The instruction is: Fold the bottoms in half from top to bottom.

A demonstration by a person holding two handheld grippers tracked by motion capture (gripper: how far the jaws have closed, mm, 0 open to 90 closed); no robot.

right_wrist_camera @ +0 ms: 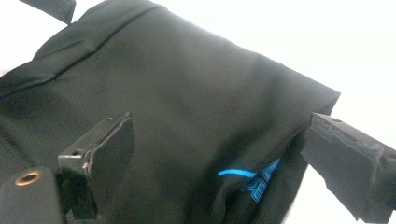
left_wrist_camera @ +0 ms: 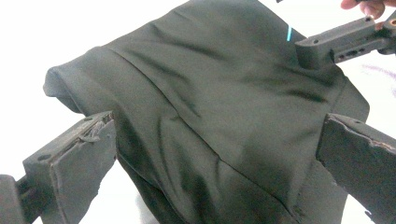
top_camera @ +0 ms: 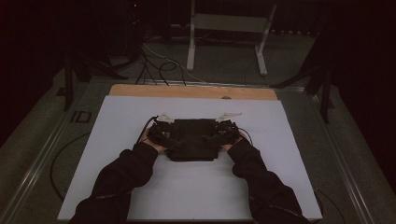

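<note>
A folded black garment (top_camera: 194, 137) lies in the middle of the white board (top_camera: 140, 196). My left gripper (top_camera: 161, 130) is at its left edge and my right gripper (top_camera: 226, 131) at its right edge. In the left gripper view the jaws of my left gripper (left_wrist_camera: 215, 163) stand wide apart, open, over the black garment (left_wrist_camera: 210, 93); the right gripper's jaw (left_wrist_camera: 341, 39) shows at the top right. My right gripper (right_wrist_camera: 224, 158) is also open, straddling a corner of the garment (right_wrist_camera: 187, 93) with a blue print (right_wrist_camera: 254, 184) in a fold.
The white board rests on a wooden tabletop (top_camera: 187, 91) whose far edge shows. Beyond it, cables (top_camera: 159, 65) run over the floor and a white frame stand (top_camera: 224, 28) is at the back. Dark stand legs (top_camera: 70, 84) flank the table.
</note>
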